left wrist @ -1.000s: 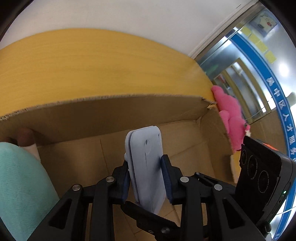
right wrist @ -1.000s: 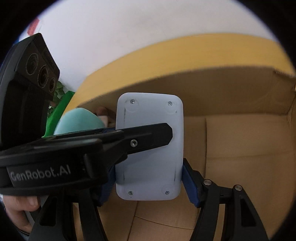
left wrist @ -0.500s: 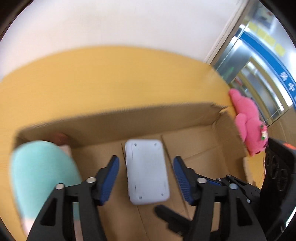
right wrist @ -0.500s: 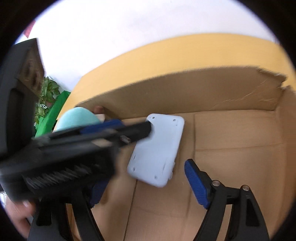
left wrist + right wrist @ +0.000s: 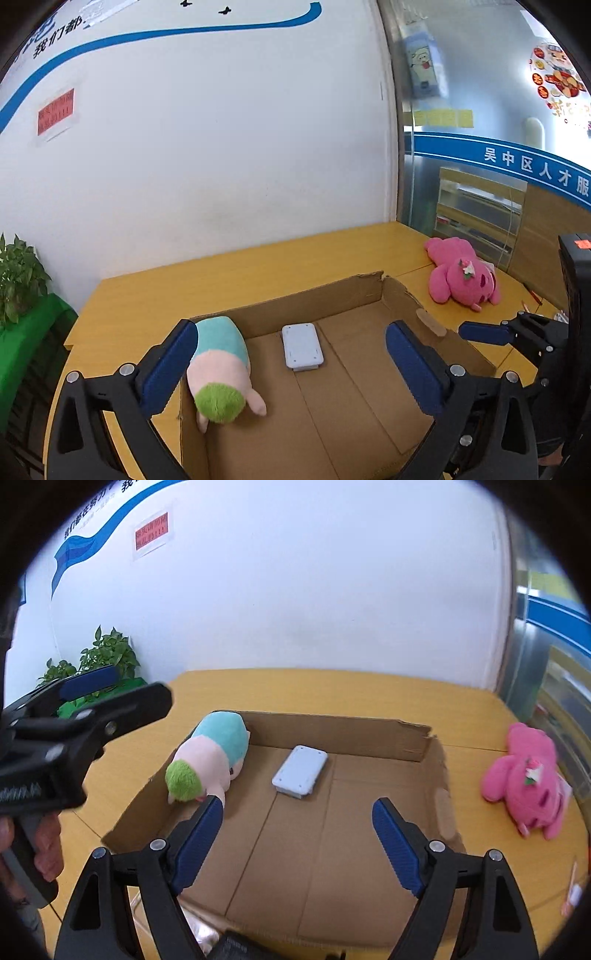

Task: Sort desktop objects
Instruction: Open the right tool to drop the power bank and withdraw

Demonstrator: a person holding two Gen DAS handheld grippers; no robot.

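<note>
An open cardboard box (image 5: 369, 291) (image 5: 343, 734) sits on the yellow desk. A pale blue-white flat device (image 5: 301, 346) (image 5: 300, 771) lies on the box floor near the far wall. A plush toy with a teal, pink and green body (image 5: 218, 369) (image 5: 207, 760) lies in the box's left corner. My left gripper (image 5: 291, 369) is open and empty, raised above the box. My right gripper (image 5: 295, 842) is open and empty above the box's near side. A pink plush toy (image 5: 461, 275) (image 5: 524, 775) lies on the desk to the right of the box.
The white wall stands behind the desk (image 5: 221, 273). A green potted plant (image 5: 96, 661) is at the far left. A glass partition (image 5: 480, 206) is at the right. Small items (image 5: 570, 893) lie on the desk at the right edge.
Both grippers let go of the pale device, opened wide and pulled up and back. The device now lies flat on the box floor.
</note>
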